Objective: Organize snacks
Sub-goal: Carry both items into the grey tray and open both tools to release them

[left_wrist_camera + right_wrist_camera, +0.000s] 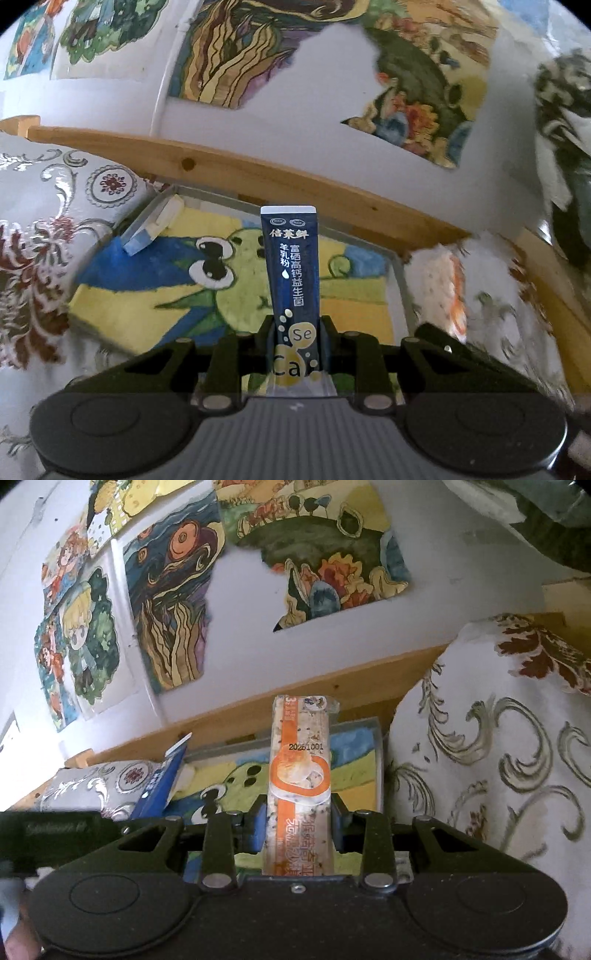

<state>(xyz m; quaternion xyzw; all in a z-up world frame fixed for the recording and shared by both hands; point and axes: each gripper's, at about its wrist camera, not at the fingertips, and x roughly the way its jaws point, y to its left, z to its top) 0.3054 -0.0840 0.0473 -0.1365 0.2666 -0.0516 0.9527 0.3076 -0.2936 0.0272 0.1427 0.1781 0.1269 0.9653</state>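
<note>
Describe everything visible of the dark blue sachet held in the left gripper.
The dark blue sachet is a long, narrow stick pack, glossy like foil or plastic film, with a pale sealed strip on top. White Chinese characters run down it; gold bubbles marked "Se" and "Ca" sit near the bottom. It stands upright, clamped at its lower end by the left gripper, above a framed cartoon picture.

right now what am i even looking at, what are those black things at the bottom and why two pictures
No robot here: a person holds a two-finger gripper in each hand, each with its own camera looking along the fingers. One picture comes from the left gripper, shut on a dark blue sachet. The other comes from the right gripper, shut on an orange and white snack bar. Below both is a tray with a cartoon frog picture, on patterned fabric, with drawings on the wall behind.
</note>
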